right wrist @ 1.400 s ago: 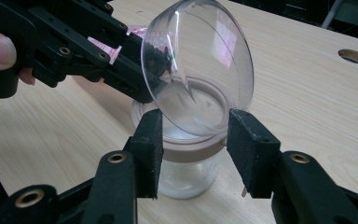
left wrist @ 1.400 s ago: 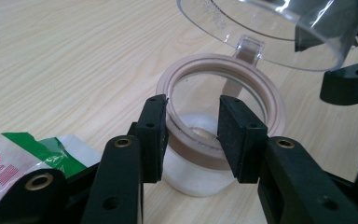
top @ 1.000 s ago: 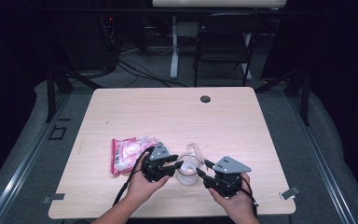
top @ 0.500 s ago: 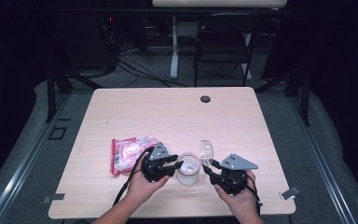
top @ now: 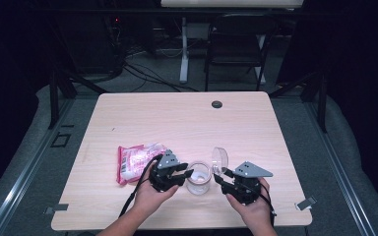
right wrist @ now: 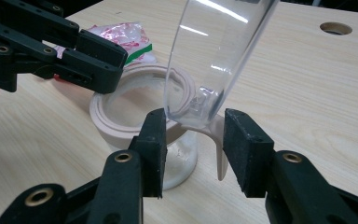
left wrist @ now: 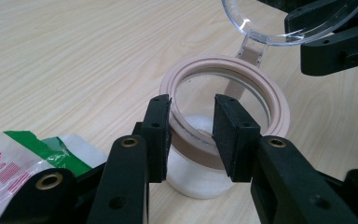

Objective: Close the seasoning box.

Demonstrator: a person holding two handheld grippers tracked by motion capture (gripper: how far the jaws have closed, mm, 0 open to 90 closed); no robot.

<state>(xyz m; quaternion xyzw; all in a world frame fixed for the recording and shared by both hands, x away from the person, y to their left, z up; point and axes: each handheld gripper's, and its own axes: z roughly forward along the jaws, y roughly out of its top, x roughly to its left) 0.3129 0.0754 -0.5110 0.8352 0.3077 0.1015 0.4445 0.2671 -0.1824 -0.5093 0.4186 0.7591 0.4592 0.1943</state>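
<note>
A dark chair [top: 237,37] stands behind the wooden table [top: 177,123] on grey floor [top: 354,162].

Far half of tabletop [top: 177,118]: bare, open for passage.
Near edge, middle: blocked by jar [top: 198,178] and raised lid [top: 219,160].
Near left: taken up by snack packet [top: 135,161].

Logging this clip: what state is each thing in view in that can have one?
Jar: upright on the table, mouth open.
Clear lid: swung up, tilted, joined to the jar by a strap.
Pink packet: lying flat beside the jar, top looks torn.
Left hand-held gripper: jaws astride the jar's rim, with a gap.
Right hand-held gripper: jaws either side of the lid's base.
</note>
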